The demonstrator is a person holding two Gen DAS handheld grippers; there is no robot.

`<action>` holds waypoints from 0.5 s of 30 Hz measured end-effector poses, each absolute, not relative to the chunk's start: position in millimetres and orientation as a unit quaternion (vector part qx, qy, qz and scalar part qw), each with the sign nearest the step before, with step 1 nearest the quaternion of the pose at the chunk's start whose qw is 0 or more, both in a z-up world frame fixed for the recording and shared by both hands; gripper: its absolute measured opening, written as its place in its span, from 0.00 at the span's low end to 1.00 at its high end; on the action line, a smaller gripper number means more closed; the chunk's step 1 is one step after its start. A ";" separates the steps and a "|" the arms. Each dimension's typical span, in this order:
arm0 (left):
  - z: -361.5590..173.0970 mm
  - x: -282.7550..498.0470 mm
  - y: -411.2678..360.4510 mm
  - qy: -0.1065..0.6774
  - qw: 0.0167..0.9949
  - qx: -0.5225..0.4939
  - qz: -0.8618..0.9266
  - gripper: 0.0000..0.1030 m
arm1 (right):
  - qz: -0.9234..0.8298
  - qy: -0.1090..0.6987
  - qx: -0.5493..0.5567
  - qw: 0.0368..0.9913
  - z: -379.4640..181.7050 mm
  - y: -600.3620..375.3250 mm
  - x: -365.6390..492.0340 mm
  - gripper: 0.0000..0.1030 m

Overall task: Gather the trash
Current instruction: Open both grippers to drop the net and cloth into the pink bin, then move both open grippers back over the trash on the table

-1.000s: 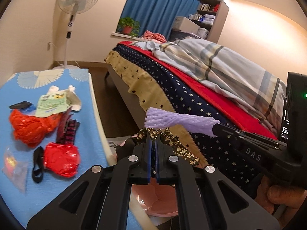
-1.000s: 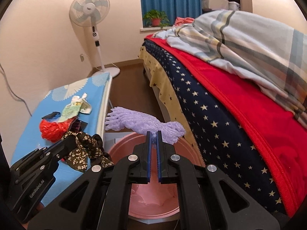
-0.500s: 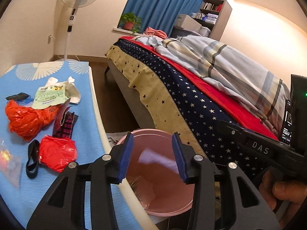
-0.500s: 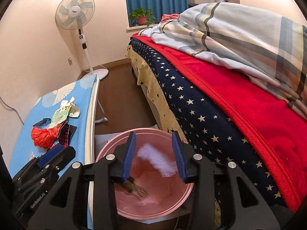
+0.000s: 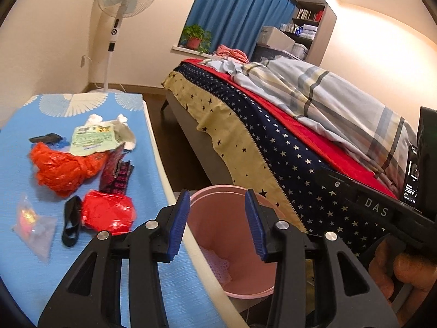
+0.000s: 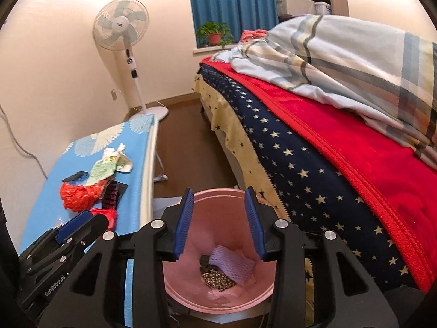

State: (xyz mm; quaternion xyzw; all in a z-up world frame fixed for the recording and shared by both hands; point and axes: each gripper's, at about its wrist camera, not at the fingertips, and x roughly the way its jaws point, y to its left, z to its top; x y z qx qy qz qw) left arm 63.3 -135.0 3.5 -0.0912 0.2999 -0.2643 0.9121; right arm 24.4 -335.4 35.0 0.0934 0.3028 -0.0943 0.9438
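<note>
A pink bin (image 6: 218, 248) stands on the floor between the blue table and the bed; it also shows in the left wrist view (image 5: 232, 235). In it lie a purple foam net (image 6: 232, 263) and a dark patterned wrapper (image 6: 217, 277). My right gripper (image 6: 218, 221) is open and empty above the bin. My left gripper (image 5: 217, 227) is open and empty over the table's edge beside the bin. On the blue table (image 5: 90, 169) lie an orange bag (image 5: 62, 168), a red bag (image 5: 108, 214), a green packet (image 5: 92, 138), a dark wrapper (image 5: 116, 173), a black strap (image 5: 71, 224) and a clear packet (image 5: 32, 227).
A bed with star-patterned covers (image 5: 273, 147) runs along the right, close to the bin. A standing fan (image 5: 120, 13) is at the far wall. A narrow strip of brown floor (image 6: 191, 142) lies between table and bed.
Both grippers opened and let go: the purple foam net and the patterned wrapper dropped into the pink bin. Both grippers have since shifted slightly.
</note>
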 end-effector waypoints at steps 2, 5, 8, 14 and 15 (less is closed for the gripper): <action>7.2 59.9 -128.4 0.295 0.916 -0.091 -0.256 0.39 | -0.084 0.294 0.092 0.948 39.0 -330.3 22.4 0.38; 15.2 54.0 -116.2 0.286 0.923 -0.091 -0.241 0.37 | -0.067 0.277 0.093 0.954 48.7 -322.6 19.2 0.37; 28.6 49.3 -100.4 0.277 0.930 -0.090 -0.224 0.33 | -0.047 0.263 0.086 0.960 62.7 -313.0 19.5 0.35; 74.4 54.3 -59.2 0.257 0.943 -0.099 -0.188 0.26 | 0.001 0.240 0.098 0.966 99.9 -296.6 33.8 0.27; 83.0 56.8 -51.5 0.252 0.945 -0.102 -0.184 0.25 | 0.013 0.237 0.094 0.967 106.2 -292.4 39.1 0.24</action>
